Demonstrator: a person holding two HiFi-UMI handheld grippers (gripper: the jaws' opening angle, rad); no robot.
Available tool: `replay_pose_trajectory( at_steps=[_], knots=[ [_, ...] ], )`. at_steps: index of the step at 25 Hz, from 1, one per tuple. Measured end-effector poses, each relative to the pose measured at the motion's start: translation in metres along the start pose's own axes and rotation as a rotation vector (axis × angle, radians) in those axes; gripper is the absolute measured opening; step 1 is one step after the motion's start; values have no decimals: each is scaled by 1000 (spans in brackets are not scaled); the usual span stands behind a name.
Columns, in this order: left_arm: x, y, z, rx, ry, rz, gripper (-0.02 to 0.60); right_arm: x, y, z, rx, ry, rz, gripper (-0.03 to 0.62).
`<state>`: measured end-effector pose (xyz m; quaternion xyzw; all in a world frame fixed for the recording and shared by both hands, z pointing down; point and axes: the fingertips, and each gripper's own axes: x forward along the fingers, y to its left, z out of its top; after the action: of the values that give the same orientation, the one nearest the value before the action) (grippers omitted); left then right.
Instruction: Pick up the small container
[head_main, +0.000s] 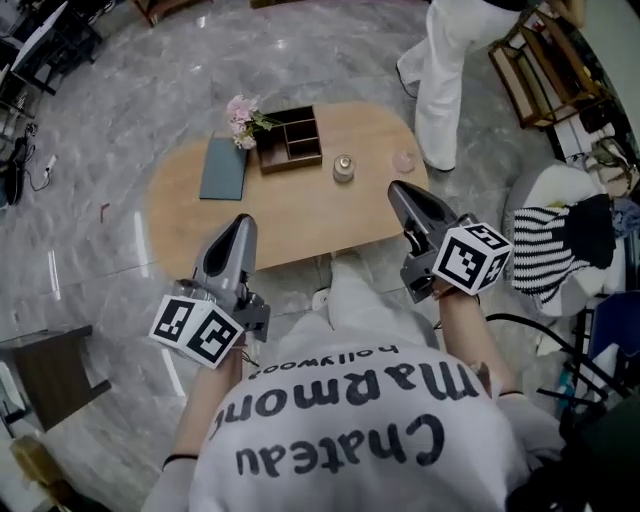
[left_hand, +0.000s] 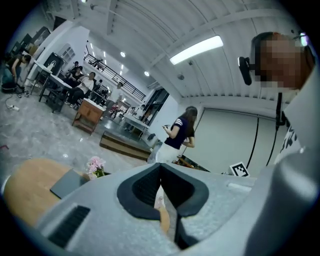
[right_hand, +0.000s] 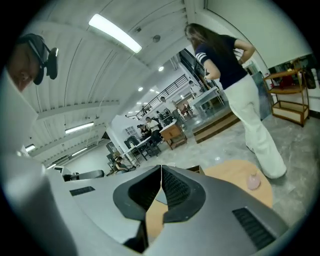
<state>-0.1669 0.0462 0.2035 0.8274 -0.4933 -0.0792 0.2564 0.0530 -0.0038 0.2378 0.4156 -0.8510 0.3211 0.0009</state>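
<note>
A low oval wooden table (head_main: 290, 215) stands in front of me. On it a small round glass container (head_main: 344, 168) sits near the middle, and a smaller pinkish piece (head_main: 404, 161) lies to its right, also seen as the pink piece (right_hand: 254, 182) in the right gripper view. My left gripper (head_main: 243, 222) hangs shut over the table's near edge, holding nothing. My right gripper (head_main: 397, 188) is shut and empty too, just short of the pinkish piece. In the gripper views the left gripper (left_hand: 160, 167) and right gripper (right_hand: 161, 170) show their pads pressed together.
A dark wooden organiser box (head_main: 290, 138), pink flowers (head_main: 242, 118) and a grey-blue pad (head_main: 222, 168) lie on the table's far half. A person in white trousers (head_main: 442, 80) stands beyond the right end. A chair with striped clothing (head_main: 558, 240) is at right, a dark stool (head_main: 50, 372) at lower left.
</note>
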Motion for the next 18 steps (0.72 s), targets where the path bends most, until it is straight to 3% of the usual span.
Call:
replay_pose_trajectory(
  at_steps=[5, 9, 18],
  knots=[
    [29, 27, -37, -17, 93, 33, 14, 25, -30, -24, 29, 41, -27, 14],
    [53, 43, -59, -38, 89, 23, 14, 54, -59, -38, 23, 46, -37, 14],
    [117, 79, -139, -52, 225, 24, 14, 121, -138, -103, -29, 202, -77, 14]
  ],
)
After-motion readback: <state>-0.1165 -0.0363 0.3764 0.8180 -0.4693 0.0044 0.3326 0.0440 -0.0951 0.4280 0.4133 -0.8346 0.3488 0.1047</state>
